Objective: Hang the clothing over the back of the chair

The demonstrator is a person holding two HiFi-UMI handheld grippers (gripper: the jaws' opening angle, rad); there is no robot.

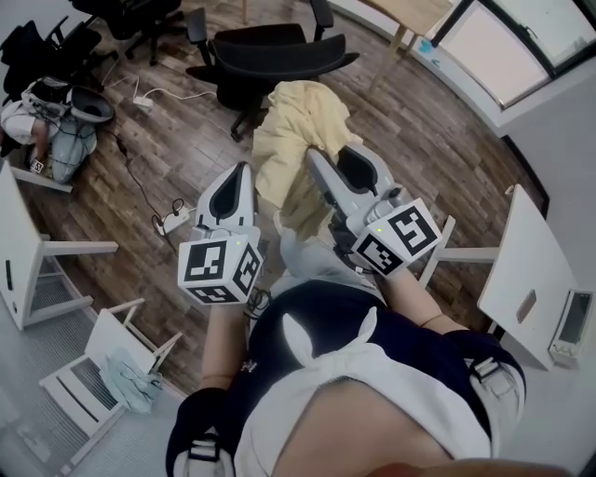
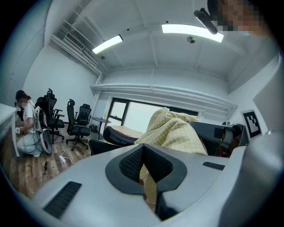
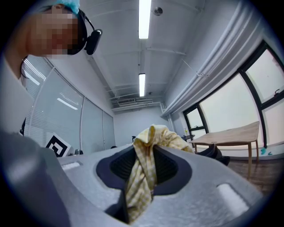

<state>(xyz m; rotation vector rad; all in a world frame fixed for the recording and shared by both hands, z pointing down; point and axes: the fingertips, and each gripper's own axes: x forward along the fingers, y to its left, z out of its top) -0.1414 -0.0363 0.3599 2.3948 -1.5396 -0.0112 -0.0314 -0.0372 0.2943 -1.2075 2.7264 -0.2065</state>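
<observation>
A pale yellow checked garment (image 1: 291,140) hangs bunched between my two grippers, above the wooden floor. My left gripper (image 1: 245,175) is shut on a thin edge of the garment (image 2: 175,131), which shows as a yellow strip between its jaws. My right gripper (image 1: 319,160) is shut on a thick twisted fold of the garment (image 3: 143,170). Both grippers point roughly level toward a black office chair (image 1: 272,54), which stands just beyond the cloth with its backrest (image 2: 116,136) facing me. The garment hides part of the chair's base.
A person (image 1: 45,121) crouches at the far left near more black office chairs (image 1: 130,14). A power strip with its cable (image 1: 173,220) lies on the floor. White tables (image 1: 28,252) (image 1: 533,272) flank me; a white rack (image 1: 102,368) holds a teal cloth. A wooden table (image 3: 230,135) stands by the windows.
</observation>
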